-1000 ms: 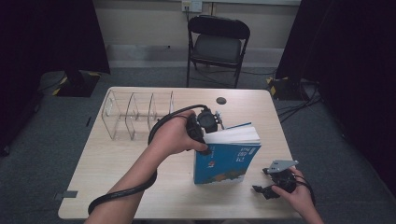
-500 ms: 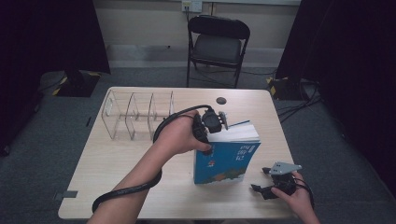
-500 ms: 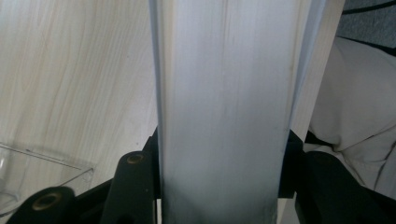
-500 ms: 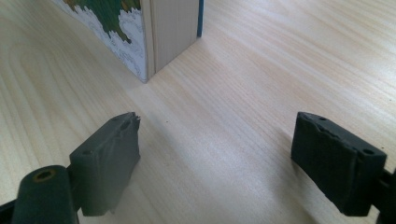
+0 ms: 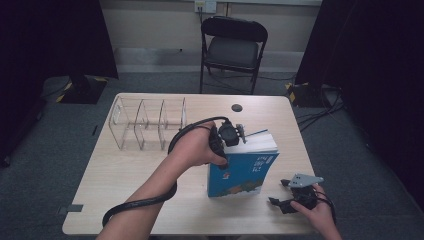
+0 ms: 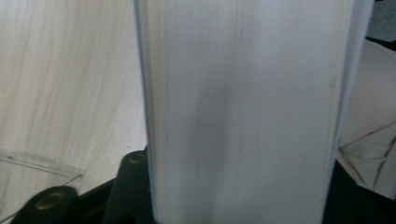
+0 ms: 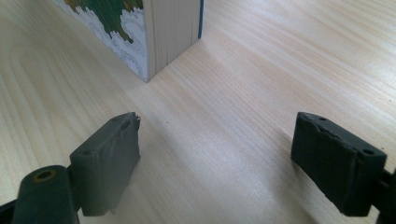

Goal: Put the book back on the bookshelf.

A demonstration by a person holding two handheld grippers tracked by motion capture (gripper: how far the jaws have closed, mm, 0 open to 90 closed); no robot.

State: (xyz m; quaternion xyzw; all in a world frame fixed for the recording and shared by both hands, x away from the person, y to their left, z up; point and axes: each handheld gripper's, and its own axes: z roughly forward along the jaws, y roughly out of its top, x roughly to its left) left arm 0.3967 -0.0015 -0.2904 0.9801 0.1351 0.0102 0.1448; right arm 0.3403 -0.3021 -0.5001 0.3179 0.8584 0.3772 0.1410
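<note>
hidden: left gripper (image 5: 235,137) fingers behind book (image 6: 243,112) | cut off: book's top and bottom edges

This looks like a test room or small studio, made for filming. A light wooden bench (image 5: 150,170) stands alone in the middle on a grey carpet floor (image 5: 60,150). Dark black curtains (image 5: 50,40) hang at both sides. A black folding chair (image 5: 232,47) stands behind the bench by a pale wall (image 5: 150,22) with a power socket (image 5: 205,6) in it. Cables (image 5: 320,107) lie on the floor at the right. Black and yellow tape (image 5: 65,97) marks a stand foot at the left.
</note>
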